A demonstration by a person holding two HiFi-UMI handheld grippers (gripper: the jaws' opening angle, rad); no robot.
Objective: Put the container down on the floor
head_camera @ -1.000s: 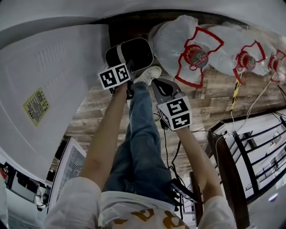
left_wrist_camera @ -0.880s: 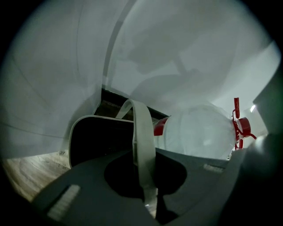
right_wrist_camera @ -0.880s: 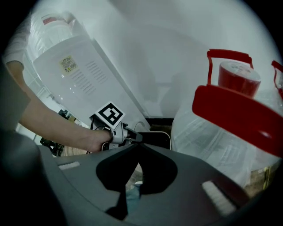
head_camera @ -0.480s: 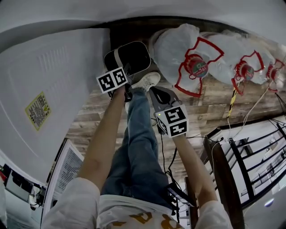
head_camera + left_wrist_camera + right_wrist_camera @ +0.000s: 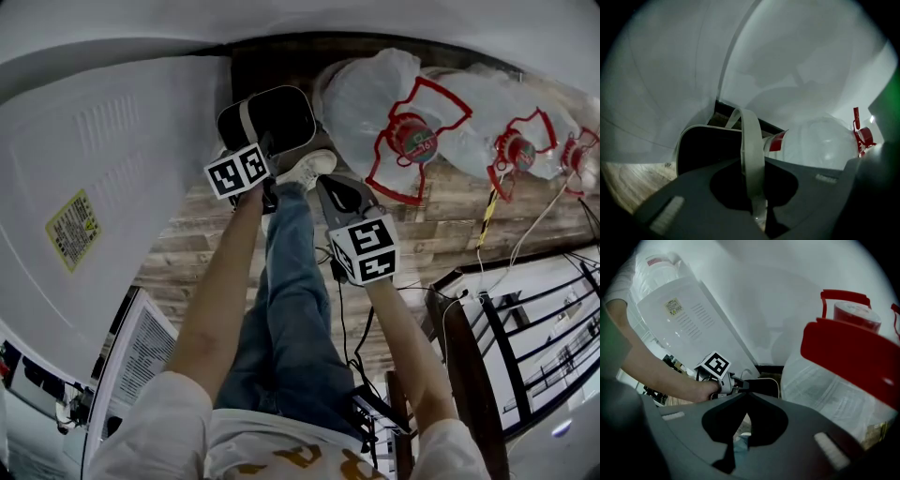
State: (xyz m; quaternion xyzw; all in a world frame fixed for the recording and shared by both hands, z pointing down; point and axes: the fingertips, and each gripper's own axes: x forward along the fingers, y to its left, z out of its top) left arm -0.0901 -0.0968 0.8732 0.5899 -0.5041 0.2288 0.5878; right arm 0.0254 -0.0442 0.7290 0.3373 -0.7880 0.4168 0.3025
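Note:
The container [image 5: 279,114] is a dark bin with a pale rim and a pale strap handle [image 5: 752,145]. It hangs low over the wooden floor [image 5: 441,202], in the corner by the wall; whether it touches the floor cannot be told. My left gripper [image 5: 266,184] is shut on that handle, which runs up between its jaws in the left gripper view [image 5: 753,162]. The bin's dark mouth [image 5: 705,150] lies just beyond. My right gripper [image 5: 339,191] is shut with nothing in it, right of the bin, its tips [image 5: 746,391] meeting.
A white appliance [image 5: 103,187] stands close on the left. Big clear water bottles with red handles [image 5: 403,103] [image 5: 511,127] lie right of the bin. The person's shoe [image 5: 309,167] is just below it. Cables [image 5: 525,225] and a dark rack [image 5: 525,319] fill the right.
Both grippers have shifted only slightly. The left one stays shut on the handle and the bin hangs in almost the same place.

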